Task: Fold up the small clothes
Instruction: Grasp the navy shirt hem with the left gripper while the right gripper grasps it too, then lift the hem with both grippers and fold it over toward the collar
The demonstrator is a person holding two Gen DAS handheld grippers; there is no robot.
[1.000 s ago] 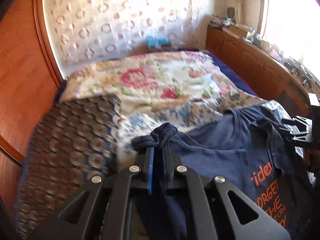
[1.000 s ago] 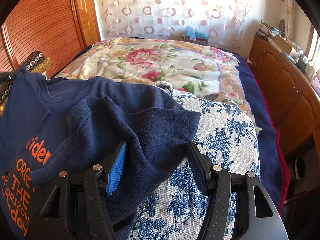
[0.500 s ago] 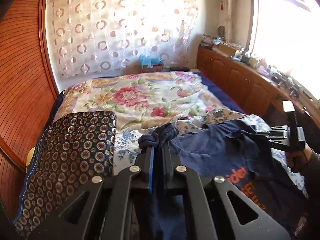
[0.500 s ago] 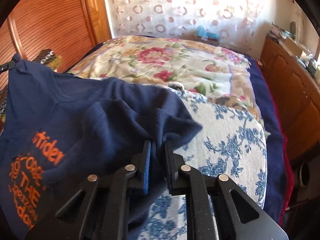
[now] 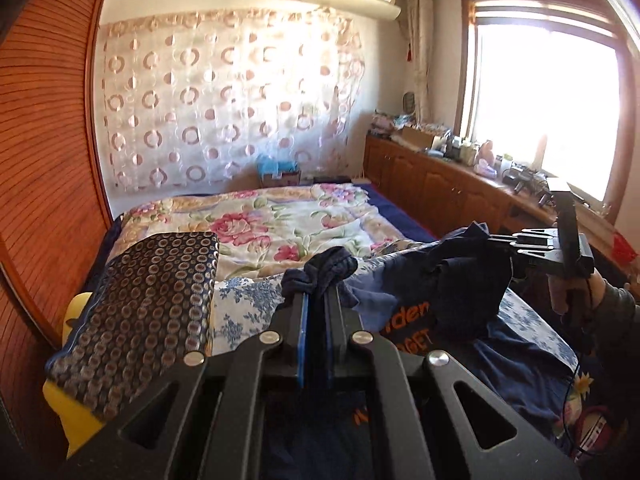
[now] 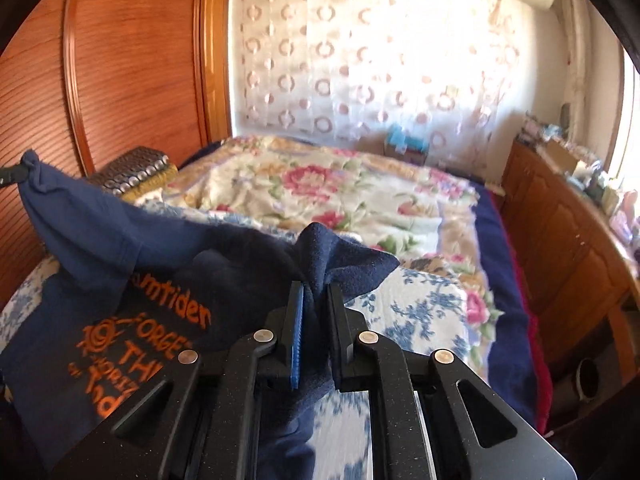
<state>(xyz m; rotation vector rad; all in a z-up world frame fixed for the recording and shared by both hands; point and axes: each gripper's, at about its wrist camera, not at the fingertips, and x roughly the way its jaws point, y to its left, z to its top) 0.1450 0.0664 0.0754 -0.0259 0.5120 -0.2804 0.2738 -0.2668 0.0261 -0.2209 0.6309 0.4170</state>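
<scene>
A navy T-shirt (image 6: 100,240) with orange lettering was held up above the bed (image 6: 320,192) between the two grippers. The left gripper (image 5: 316,300) was seen with its jaws pressed together on a bunched corner of the shirt, the fabric bulging out just past the fingertips. The right gripper (image 6: 316,296) was likewise clamped on a pinched fold of the same shirt, a peak of cloth standing up between its blue pads (image 6: 297,332). In the left wrist view the right gripper (image 5: 520,240) was visible at the far right, gripped by a person's hand (image 5: 576,292), with the shirt's other corner drawn taut to it. The shirt's printed front hung between the two grips, its lower part draped over a blue-and-white floral blanket (image 6: 420,308). A dark patterned folded cloth (image 5: 140,300) lay at the left of the bed, beside a floral quilt (image 5: 272,224).
</scene>
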